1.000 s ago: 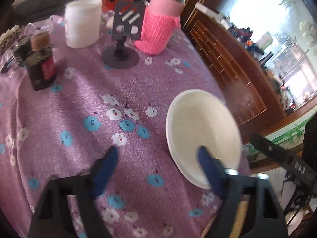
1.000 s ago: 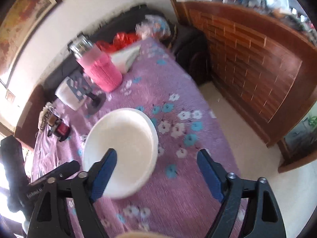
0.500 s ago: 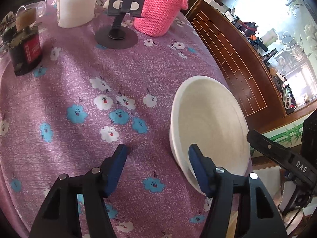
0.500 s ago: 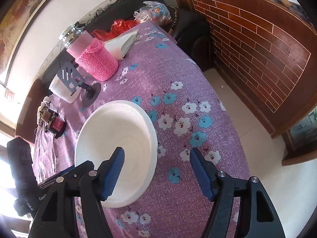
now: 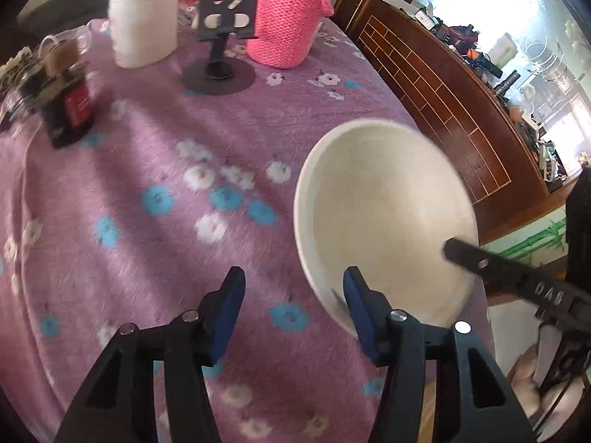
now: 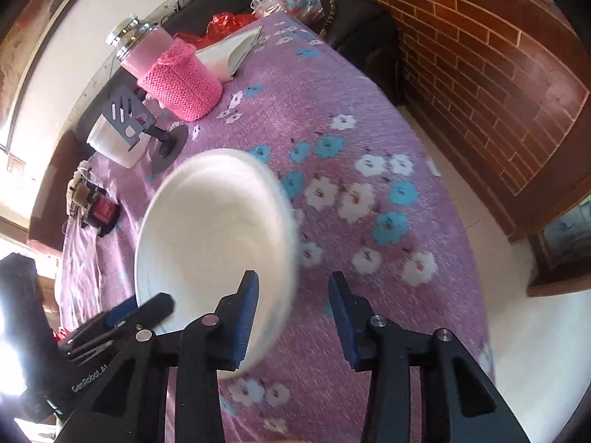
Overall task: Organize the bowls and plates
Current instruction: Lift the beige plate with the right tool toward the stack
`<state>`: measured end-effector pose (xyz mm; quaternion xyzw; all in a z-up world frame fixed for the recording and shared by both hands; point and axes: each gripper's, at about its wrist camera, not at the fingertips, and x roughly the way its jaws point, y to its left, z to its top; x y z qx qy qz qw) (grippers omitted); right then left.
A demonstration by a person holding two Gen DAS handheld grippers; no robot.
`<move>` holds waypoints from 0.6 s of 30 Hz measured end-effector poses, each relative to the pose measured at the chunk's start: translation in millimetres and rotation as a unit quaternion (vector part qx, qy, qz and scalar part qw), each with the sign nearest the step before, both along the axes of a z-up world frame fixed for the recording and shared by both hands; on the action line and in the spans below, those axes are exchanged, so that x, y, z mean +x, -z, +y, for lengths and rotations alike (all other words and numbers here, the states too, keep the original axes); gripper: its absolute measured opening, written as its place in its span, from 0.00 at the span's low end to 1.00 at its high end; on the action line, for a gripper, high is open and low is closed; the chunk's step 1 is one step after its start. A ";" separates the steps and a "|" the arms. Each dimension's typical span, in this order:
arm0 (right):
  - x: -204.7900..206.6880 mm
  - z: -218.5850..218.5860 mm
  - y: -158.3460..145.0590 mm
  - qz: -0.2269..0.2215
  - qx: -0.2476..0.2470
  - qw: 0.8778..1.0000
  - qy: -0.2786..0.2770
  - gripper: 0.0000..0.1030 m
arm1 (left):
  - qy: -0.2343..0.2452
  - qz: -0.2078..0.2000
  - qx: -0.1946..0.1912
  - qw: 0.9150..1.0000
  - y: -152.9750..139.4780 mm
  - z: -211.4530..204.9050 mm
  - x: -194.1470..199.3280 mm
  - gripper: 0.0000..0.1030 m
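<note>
Purple floral-print tablecloth (image 5: 129, 192) covers table. White round ceramic bowl (image 5: 384, 221) sits near the right edge of cloth, seen tilted in both views. Far side: pink knitted-sleeve flask (image 5: 288, 26), white plastic tub (image 5: 142, 20) at its left, black slotted phone stand (image 5: 221, 37) btwn them. Dark bottle w/ red label (image 5: 70, 103) at far left.

Left gripper (image 5: 293, 291): fingers spread, nothing between; right fingertip (image 5: 354, 291) overlaps bowl's near-left rim, contact unclear. Right gripper (image 6: 293, 291): fingers spread, left fingertip (image 6: 249, 295) over bowl interior, rim between fingers, not clamped.
</note>
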<state>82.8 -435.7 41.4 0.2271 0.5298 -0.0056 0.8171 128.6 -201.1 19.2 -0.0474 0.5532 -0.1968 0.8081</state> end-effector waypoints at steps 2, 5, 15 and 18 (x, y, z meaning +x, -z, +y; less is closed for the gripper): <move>-17.8 -5.9 -8.6 -0.019 -0.004 1.000 0.002 0.49 | 0.005 0.001 -0.011 1.000 -2.2 9.7 -13.9 0.56; -63.3 -11.5 -24.4 -0.048 -0.025 0.999 -0.006 0.49 | 0.022 0.004 -0.029 0.999 -4.6 16.4 -41.0 0.56; -166.3 -11.5 -5.1 -0.039 -0.002 0.999 -0.006 0.50 | 0.110 0.025 -0.060 0.992 6.4 -26.5 -112.0 0.60; -174.1 -2.9 12.3 -0.026 0.011 1.000 -0.007 0.50 | 0.123 0.034 -0.049 0.991 14.8 -38.2 -124.9 0.60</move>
